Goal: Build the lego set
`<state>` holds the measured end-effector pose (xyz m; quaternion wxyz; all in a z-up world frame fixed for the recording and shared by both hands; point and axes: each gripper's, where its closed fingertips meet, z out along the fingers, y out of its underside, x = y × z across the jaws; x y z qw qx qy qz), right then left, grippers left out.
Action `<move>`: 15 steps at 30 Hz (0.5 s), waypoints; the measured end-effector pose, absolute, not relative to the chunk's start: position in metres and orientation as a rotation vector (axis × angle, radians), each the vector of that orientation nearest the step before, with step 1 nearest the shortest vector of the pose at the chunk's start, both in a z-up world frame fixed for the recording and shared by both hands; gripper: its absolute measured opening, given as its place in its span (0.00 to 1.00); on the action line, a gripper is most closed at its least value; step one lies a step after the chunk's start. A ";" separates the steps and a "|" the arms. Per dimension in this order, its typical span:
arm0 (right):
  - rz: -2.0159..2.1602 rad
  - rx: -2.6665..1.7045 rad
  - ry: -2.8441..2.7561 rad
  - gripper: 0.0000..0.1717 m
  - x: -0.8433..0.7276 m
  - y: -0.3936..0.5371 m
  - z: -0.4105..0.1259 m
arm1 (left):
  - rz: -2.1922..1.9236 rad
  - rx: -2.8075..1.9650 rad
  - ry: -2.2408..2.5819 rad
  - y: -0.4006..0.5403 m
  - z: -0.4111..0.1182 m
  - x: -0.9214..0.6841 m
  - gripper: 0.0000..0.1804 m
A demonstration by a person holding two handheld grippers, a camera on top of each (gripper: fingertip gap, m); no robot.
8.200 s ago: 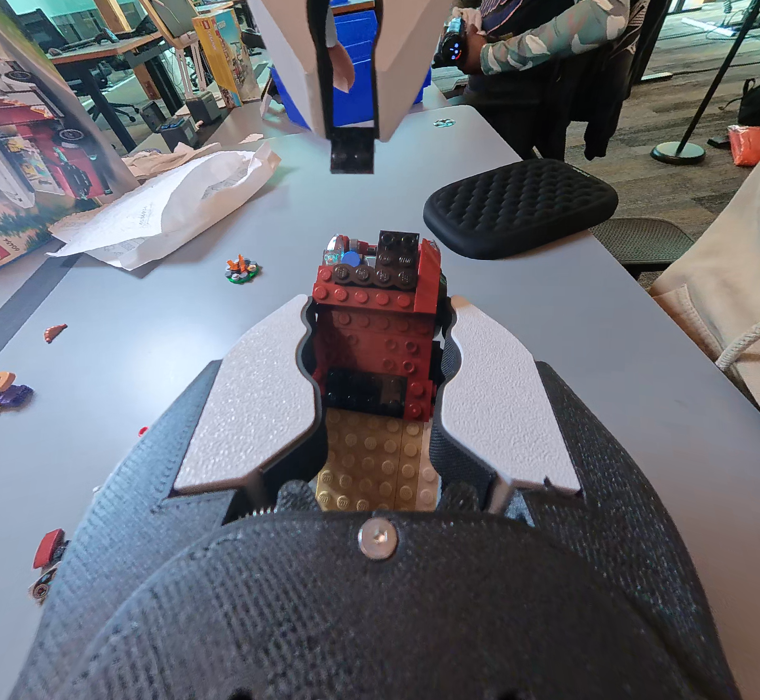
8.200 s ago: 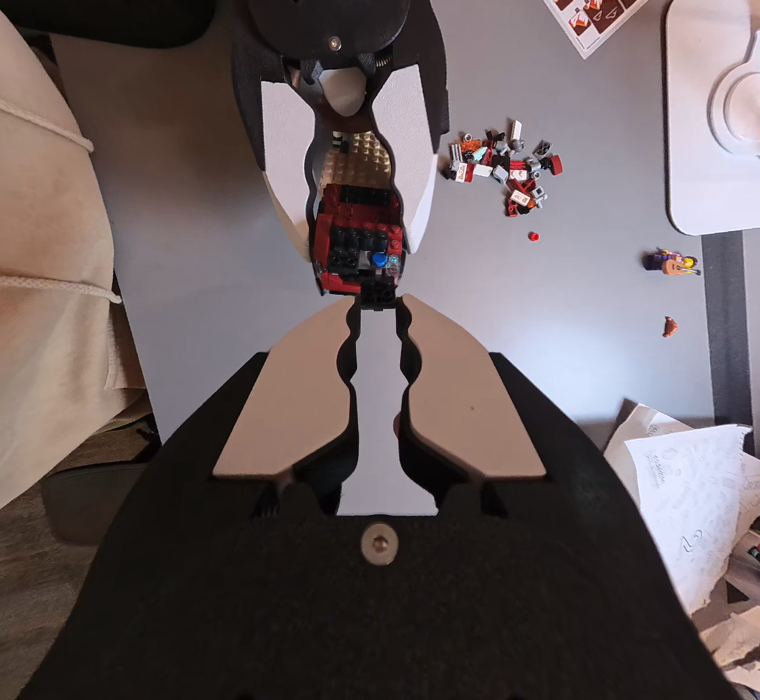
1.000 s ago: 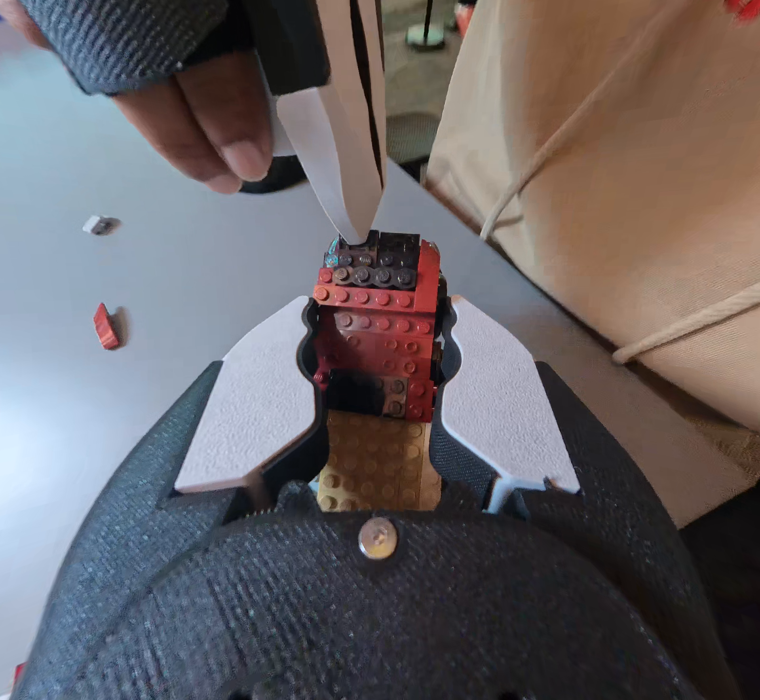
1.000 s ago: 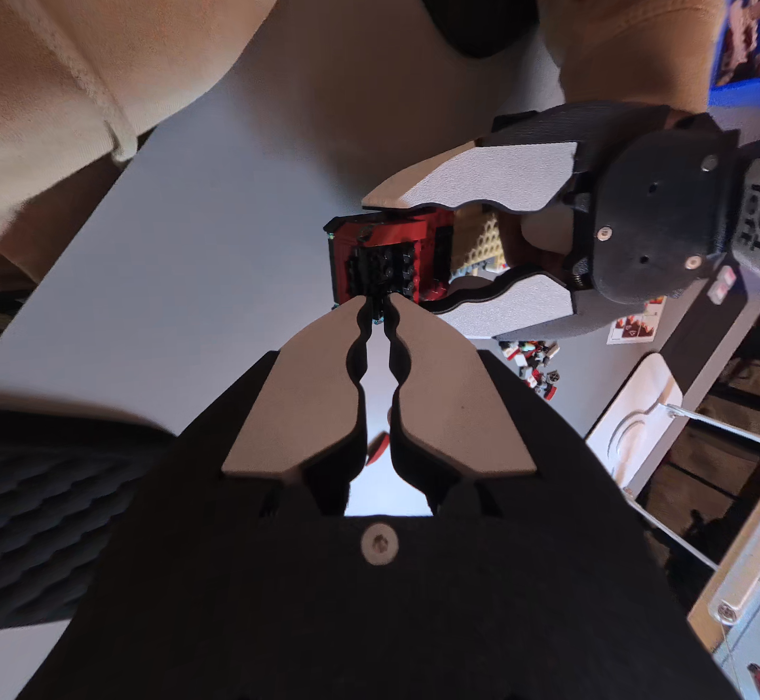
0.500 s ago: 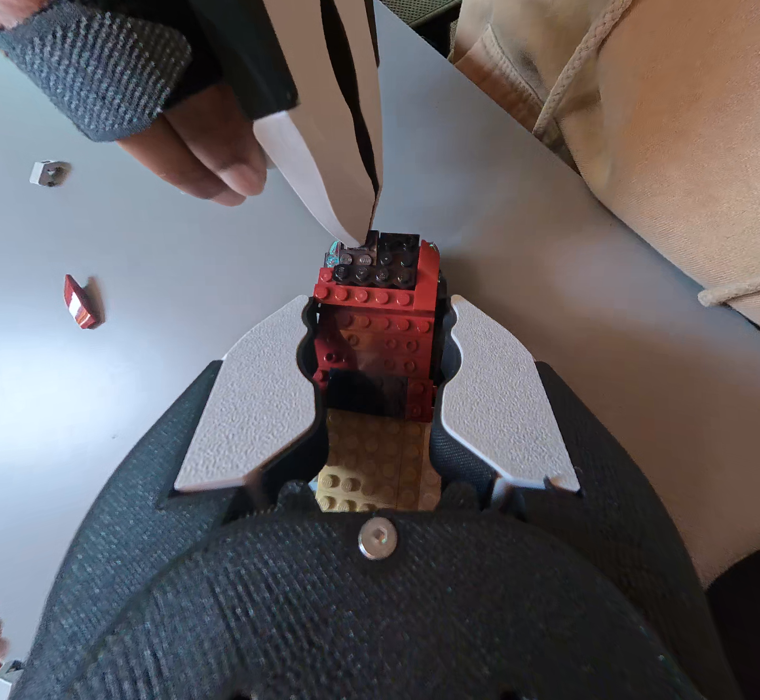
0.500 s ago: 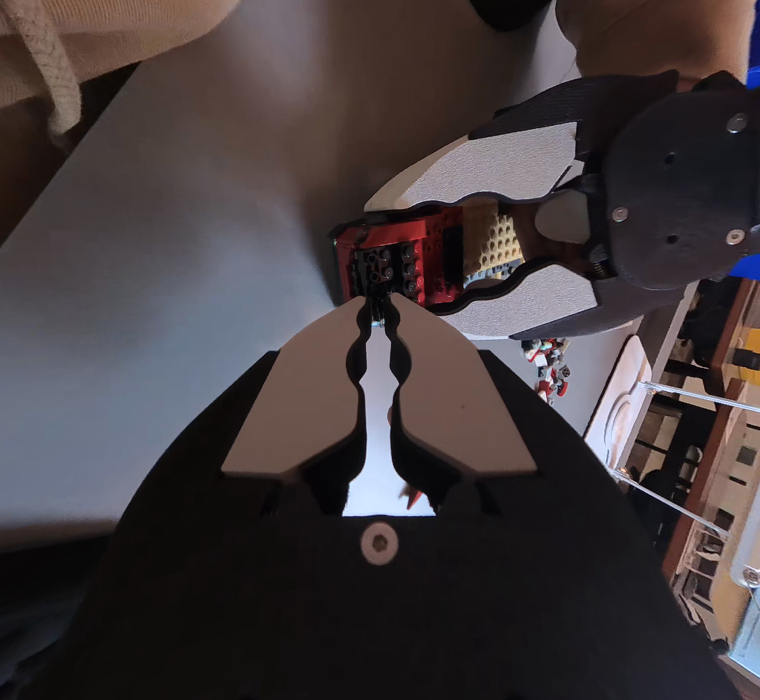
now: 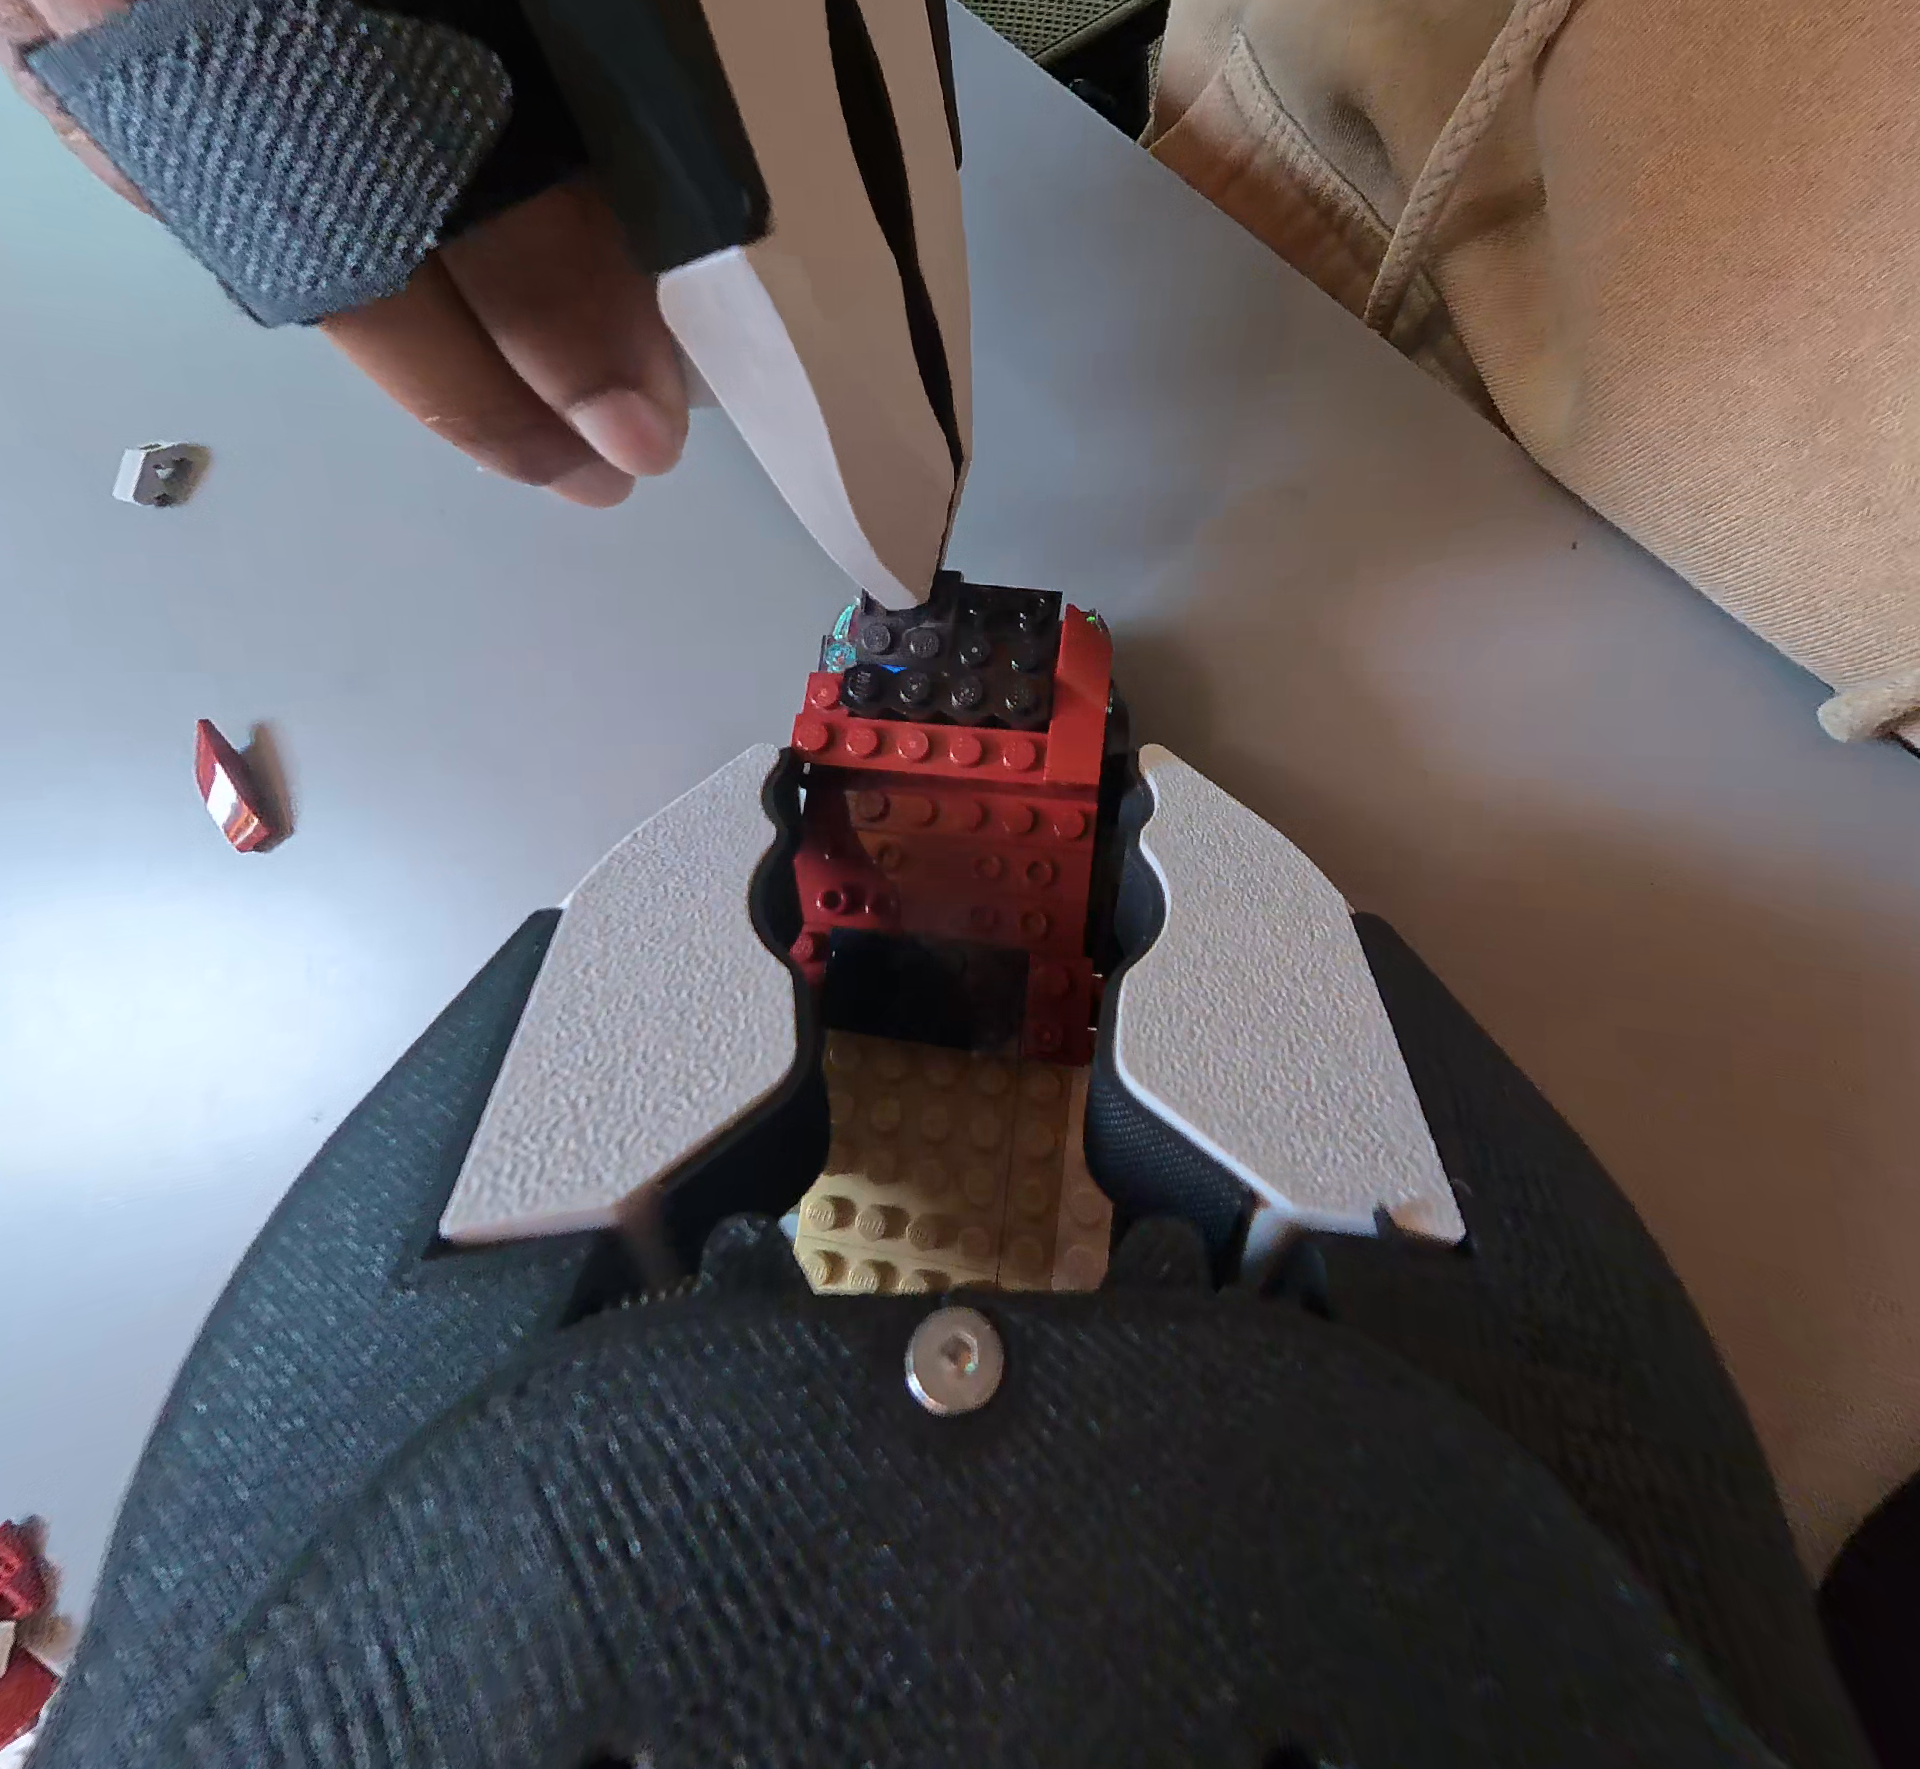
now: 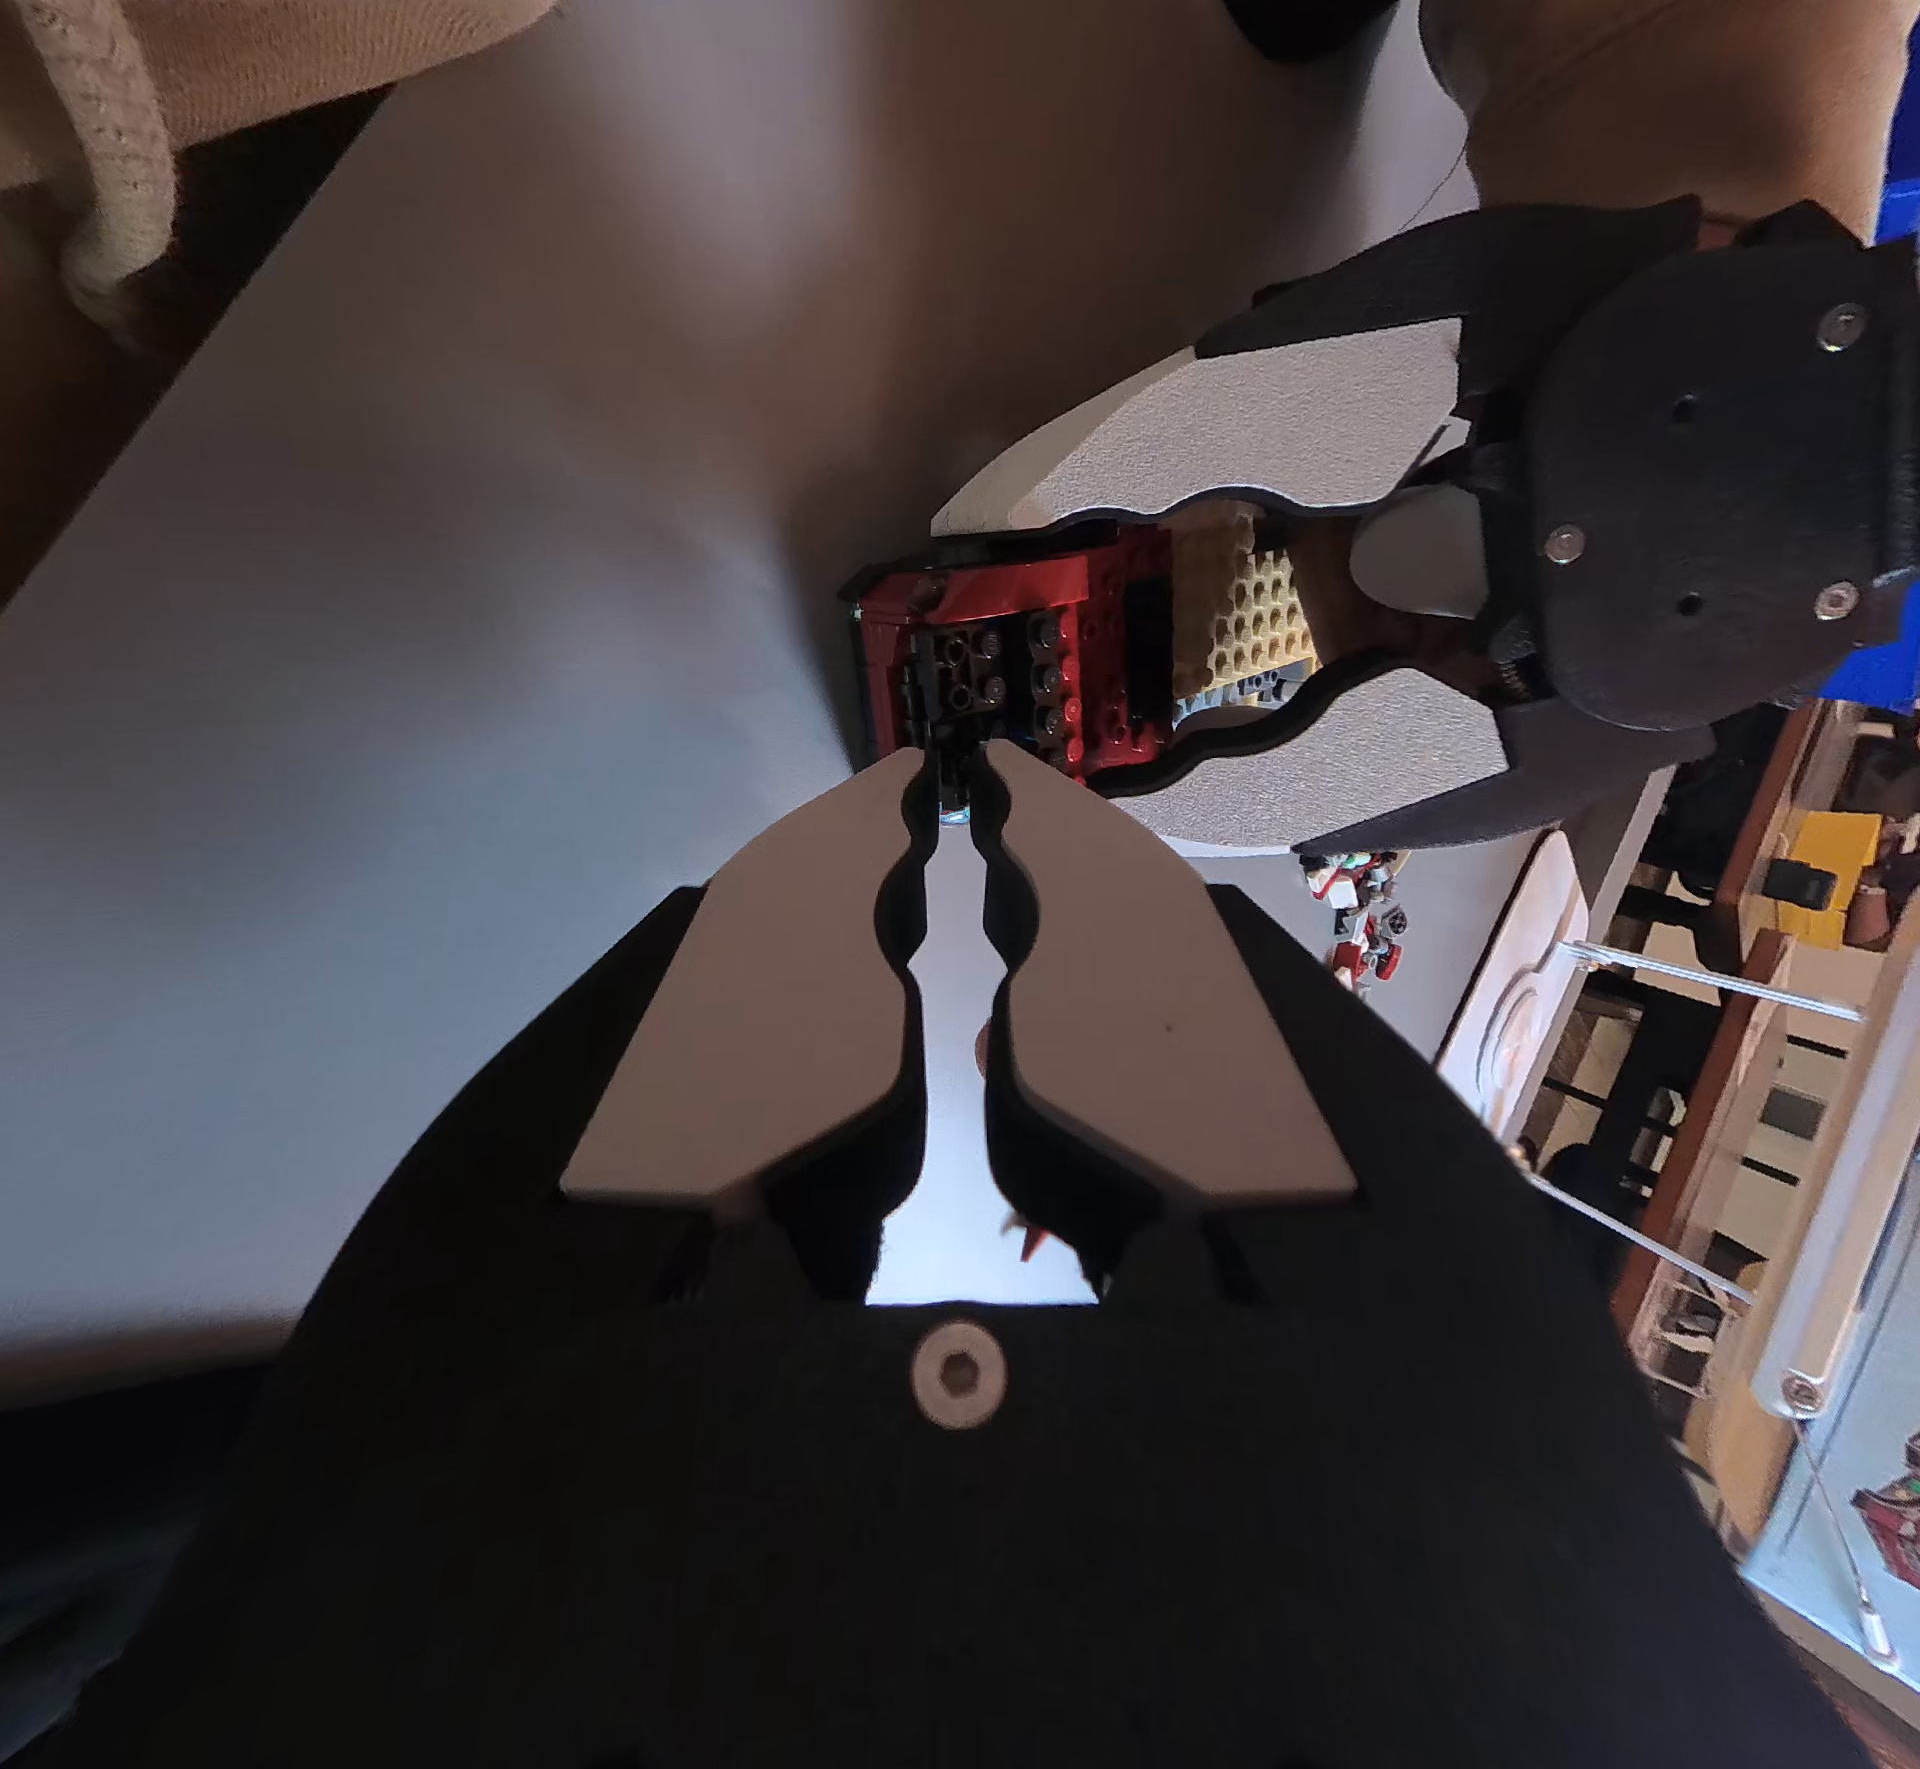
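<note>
My left gripper (image 7: 956,763) is shut on a brick model (image 7: 956,846) with dark red walls, a black studded top and a tan baseplate, and holds it above the grey table (image 7: 416,888). My right gripper (image 7: 925,576) comes down from above. Its fingertips are shut on a small black plate (image 7: 899,623) that sits on the model's top far corner. In the right wrist view my right gripper (image 8: 954,763) pinches the black plate (image 8: 951,680) by its edge. There the left gripper (image 8: 1013,657) clamps the model (image 8: 1101,670) from both sides.
A small grey piece (image 7: 156,476) and a dark red piece (image 7: 237,789) lie on the table at the left. A pile of loose bricks (image 8: 1361,919) and a white tray (image 8: 1527,971) lie beyond. A person's beige hoodie (image 7: 1558,265) stands close at the table edge. The grippers are tip to tip, or close to it.
Eight seconds ago my right gripper held the black plate clear above the model; now the plate rests on its top. Over the last second both grippers turned together, with both grips unchanged.
</note>
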<state>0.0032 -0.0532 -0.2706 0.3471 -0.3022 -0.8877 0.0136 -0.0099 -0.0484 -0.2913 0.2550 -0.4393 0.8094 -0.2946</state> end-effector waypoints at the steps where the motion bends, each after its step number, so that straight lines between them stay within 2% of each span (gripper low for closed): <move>1: 0.035 -0.783 -2.303 0.03 0.003 -0.053 -0.271 | -0.799 -1.193 2.199 -0.048 -0.291 -0.010 0.33; 15: -0.011 -0.751 -2.258 0.04 0.003 -0.053 -0.274 | -0.795 -1.192 2.198 -0.049 -0.291 -0.010 0.32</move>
